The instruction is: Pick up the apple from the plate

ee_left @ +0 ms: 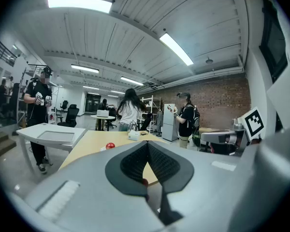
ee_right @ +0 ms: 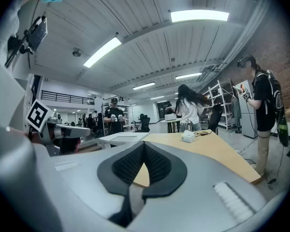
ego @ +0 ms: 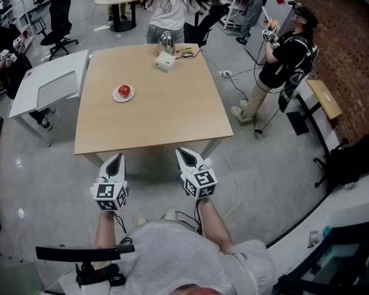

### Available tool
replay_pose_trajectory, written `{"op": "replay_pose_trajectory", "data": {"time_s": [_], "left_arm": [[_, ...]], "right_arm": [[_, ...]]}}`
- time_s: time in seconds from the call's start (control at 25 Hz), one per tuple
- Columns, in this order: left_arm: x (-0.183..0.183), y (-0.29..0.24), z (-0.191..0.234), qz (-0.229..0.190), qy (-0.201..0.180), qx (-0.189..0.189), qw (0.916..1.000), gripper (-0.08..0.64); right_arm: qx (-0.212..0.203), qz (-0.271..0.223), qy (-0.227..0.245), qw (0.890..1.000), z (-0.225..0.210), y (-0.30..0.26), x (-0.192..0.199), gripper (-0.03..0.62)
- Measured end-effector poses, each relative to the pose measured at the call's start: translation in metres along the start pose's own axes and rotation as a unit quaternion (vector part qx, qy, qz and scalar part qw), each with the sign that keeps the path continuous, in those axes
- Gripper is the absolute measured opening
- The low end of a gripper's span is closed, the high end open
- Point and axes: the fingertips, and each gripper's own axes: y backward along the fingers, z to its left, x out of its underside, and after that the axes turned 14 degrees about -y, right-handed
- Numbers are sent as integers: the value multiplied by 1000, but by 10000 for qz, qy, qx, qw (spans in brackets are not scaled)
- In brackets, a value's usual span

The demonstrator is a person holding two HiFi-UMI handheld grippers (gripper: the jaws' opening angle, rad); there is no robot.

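- Both grippers are held side by side short of the near edge of the wooden table [ego: 172, 115], pointing toward it and roughly level.
- Left gripper [ego: 115, 158]: its own view shows the 2 ribbed black pads meeting at the tips [ee_left: 147, 144], so the jaws are closed with nothing between them.
- Right gripper [ego: 186, 152]: the same picture in its view, with the tips pressed together [ee_right: 145, 145] and nothing gripped.
- The red apple [ego: 124, 91] sits on a small white plate [ego: 115, 97] on the left half of the tabletop, well apart from both grippers. It shows in the left gripper view as a small red spot [ee_left: 110, 145] on the table beyond the jaws.
- At the far edge of the table stand a shiny metal kettle [ego: 166, 40] and, just in front of it, a white box [ego: 165, 61].
- A lower white table [ego: 55, 88] butts against the wooden one on the left.
- 1 person with long dark hair and a white top [ego: 169, 8] stands just beyond the far edge of the table.
- Another person in black [ego: 283, 60] stands off to the right near the brick wall, arms raised, wearing a headset.
- Cables [ego: 234, 82] trail over the grey floor to the right of the table.
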Motion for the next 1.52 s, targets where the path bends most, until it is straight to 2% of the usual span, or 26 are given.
{"op": "replay_pose_trajectory", "data": {"time_s": [0.28,0.48,0.68,1.12,1.52], "left_arm": [[-11,-12,-12,8,-27,-38,10000,20],[-5,-22,-38,33,-14,-152,9999,20],[-1,-22,-47,131,-11,-227,9997,20],[1,-51,-25,228,-48,-299,9993,20],[2,-116,26,228,-52,-121,9997,20]], "right_arm": [[-162,-101,-145,9997,-12,4,-15,6],[-306,7,-105,9995,-36,10,-9,6],[-420,94,-122,9990,-40,8,-3,6],[-507,162,-217,9983,-51,-27,0,6],[-464,212,-230,9984,-59,-104,-9,6]]}}
